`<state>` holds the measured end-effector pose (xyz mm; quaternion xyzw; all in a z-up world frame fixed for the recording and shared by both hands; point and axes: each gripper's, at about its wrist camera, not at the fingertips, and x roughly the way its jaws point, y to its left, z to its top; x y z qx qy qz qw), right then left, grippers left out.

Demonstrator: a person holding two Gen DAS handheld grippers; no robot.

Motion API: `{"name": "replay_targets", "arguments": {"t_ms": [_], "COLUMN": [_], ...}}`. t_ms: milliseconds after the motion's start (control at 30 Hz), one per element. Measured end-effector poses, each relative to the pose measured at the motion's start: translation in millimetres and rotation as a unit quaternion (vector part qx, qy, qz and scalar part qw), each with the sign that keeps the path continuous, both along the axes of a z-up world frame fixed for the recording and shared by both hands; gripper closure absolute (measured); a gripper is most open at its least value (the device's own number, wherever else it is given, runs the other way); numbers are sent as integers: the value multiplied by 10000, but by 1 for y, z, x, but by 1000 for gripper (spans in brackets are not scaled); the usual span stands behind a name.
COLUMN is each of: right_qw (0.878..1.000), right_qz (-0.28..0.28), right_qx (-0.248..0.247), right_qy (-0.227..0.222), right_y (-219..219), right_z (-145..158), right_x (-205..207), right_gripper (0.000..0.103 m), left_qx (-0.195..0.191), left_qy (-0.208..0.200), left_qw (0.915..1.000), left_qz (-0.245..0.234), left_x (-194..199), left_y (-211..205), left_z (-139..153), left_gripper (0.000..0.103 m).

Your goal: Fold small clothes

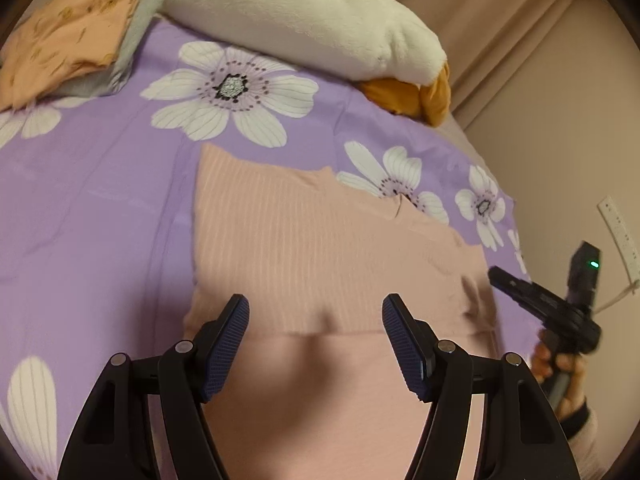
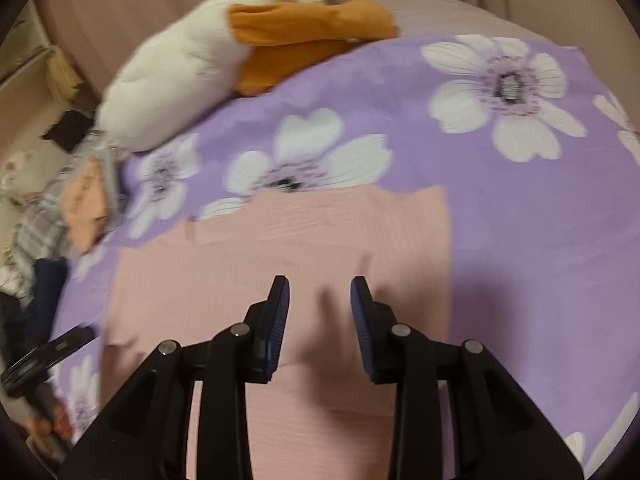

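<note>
Lying flat under parted right gripper (image 2: 320, 292): pink ribbed garment (image 2: 280, 248), unheld.

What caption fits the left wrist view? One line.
Open left gripper over pink garment on floral sheet.

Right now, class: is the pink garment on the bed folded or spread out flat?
Folded: the pink garment shows a ribbed upper layer ending in an edge across a smoother layer beneath.

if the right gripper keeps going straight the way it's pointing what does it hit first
Probably the pink ribbed garment spread on the purple floral bedsheet. The right gripper points down at it, jaws apart with nothing between; how near is unclear.
</note>
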<state>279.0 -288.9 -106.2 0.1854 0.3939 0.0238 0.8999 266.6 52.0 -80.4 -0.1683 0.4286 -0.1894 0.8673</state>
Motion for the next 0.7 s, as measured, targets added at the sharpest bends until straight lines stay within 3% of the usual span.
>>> {"name": "replay_targets", "arguments": {"t_ms": [200,267,433,500,567,700], "right_qw": [9977,9983,9989,9987,9982,9968], "right_qz": [337,246,209,240,216,-1], "right_qx": [-307,-138,303,404,534,734], "right_qy": [511,511,292,206,176,317], "right_y": [18,11,-2,-1,-8,-27], "right_z": [-37,-42,-17,-12,-11,-23], "right_x": [2,2,-30,-51,-76,-129], "right_gripper": [88,89,71,53,49,48], "left_qx": [482,393,64,49,-2,-81], "left_qy": [235,377,338,275,300,548], "left_qw": [9985,9985,9994,9996,9995,9985], "left_qz": [67,87,0,-36,-36,-26], "left_x": [17,18,-10,-26,-49,-86], "left_y": [-9,-1,21,30,45,61], "left_z": [-30,-40,-15,-8,-7,-20], "left_gripper": [35,36,35,32,25,25]}}
